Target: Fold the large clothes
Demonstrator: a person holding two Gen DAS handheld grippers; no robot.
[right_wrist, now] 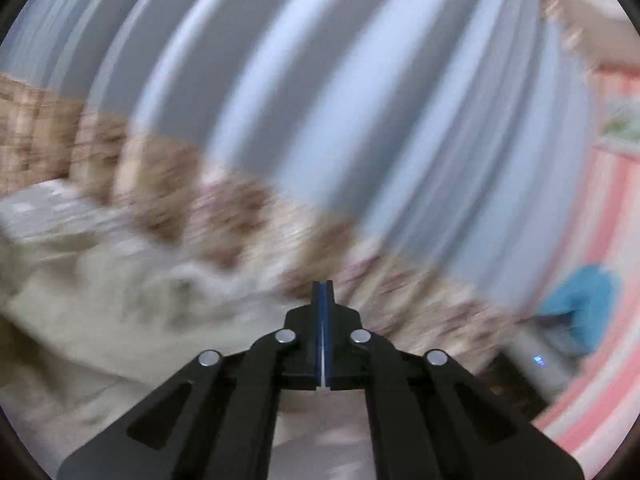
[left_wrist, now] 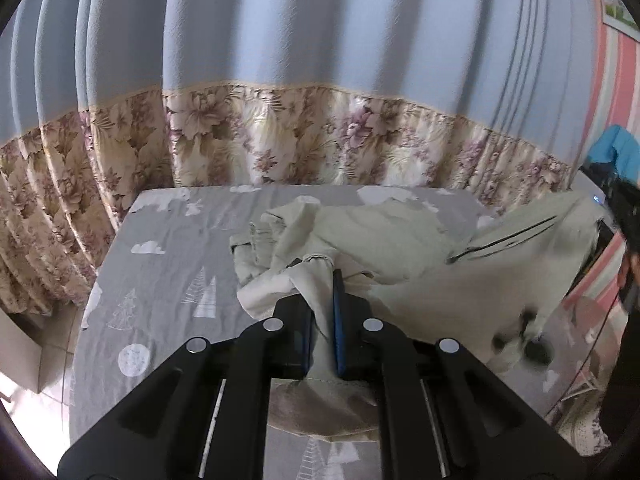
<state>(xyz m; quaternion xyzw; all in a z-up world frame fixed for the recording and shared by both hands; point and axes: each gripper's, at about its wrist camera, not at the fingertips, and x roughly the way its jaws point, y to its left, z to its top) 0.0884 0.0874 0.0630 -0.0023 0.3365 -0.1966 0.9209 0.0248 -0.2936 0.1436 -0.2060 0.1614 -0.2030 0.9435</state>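
We see blue curtains (left_wrist: 320,20) with a floral hem behind a grey printed bedsheet (left_wrist: 160,264), beside a pink-striped wall (left_wrist: 616,92).

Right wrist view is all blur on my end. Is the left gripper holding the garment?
Observer: Yes. The left gripper is shut on a bunched fold of the beige garment.
Operator: Where's the rest of it?
Observer: Crumpled on a grey sheet printed with white trees and clouds.
Operator: All of it lying flat?
Observer: No. Its right side rises off the sheet toward the picture's right edge, blurred; what holds it there I cannot tell.
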